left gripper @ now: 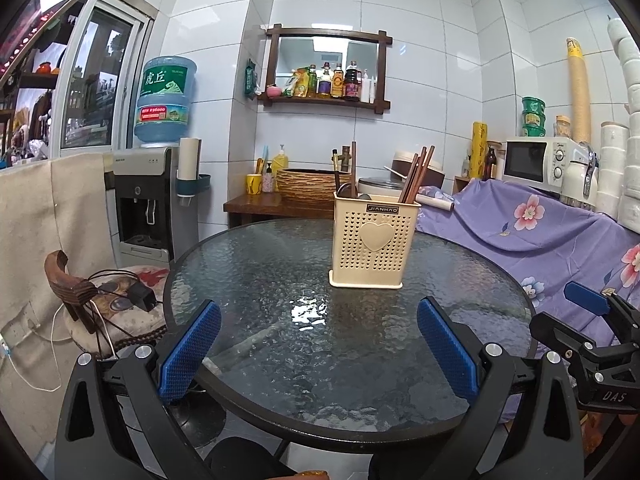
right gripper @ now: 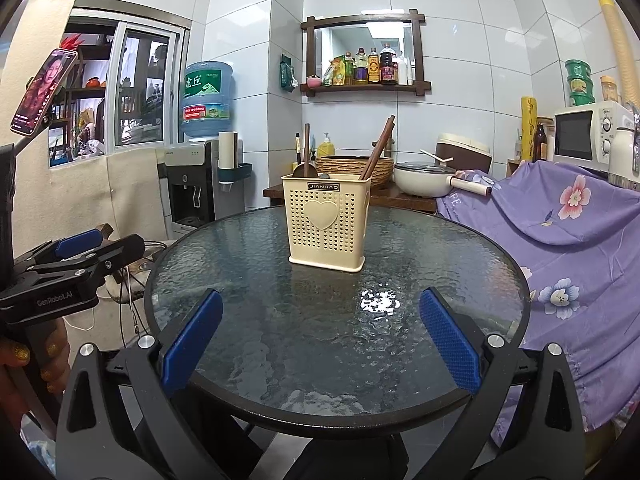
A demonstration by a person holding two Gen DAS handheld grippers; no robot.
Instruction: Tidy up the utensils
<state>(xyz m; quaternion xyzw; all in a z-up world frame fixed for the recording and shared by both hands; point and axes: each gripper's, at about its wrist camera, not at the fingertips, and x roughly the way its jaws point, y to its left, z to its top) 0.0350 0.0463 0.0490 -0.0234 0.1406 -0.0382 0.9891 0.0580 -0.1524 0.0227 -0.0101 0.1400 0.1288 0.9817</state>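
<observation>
A cream perforated utensil holder [left gripper: 374, 240] with a heart on its front stands upright on the round glass table [left gripper: 280, 360]. It holds several brown chopsticks [left gripper: 418, 176] leaning right and a spoon with a brown handle [left gripper: 353, 168] on its left side. In the right wrist view the holder [right gripper: 326, 224] holds the chopsticks [right gripper: 378, 148] and the spoon [right gripper: 305, 156]. My left gripper [left gripper: 318, 312] is open and empty, above the table's near edge, well short of the holder. My right gripper [right gripper: 320, 304] is open and empty, likewise short of it.
A chair with a cushion and cables [left gripper: 112, 304] stands left of the table. A sofa under a purple flowered cloth [left gripper: 540, 232] is on the right. A water dispenser [left gripper: 148, 200], a wooden counter with a basket [left gripper: 308, 184] and a microwave [left gripper: 536, 162] line the far wall.
</observation>
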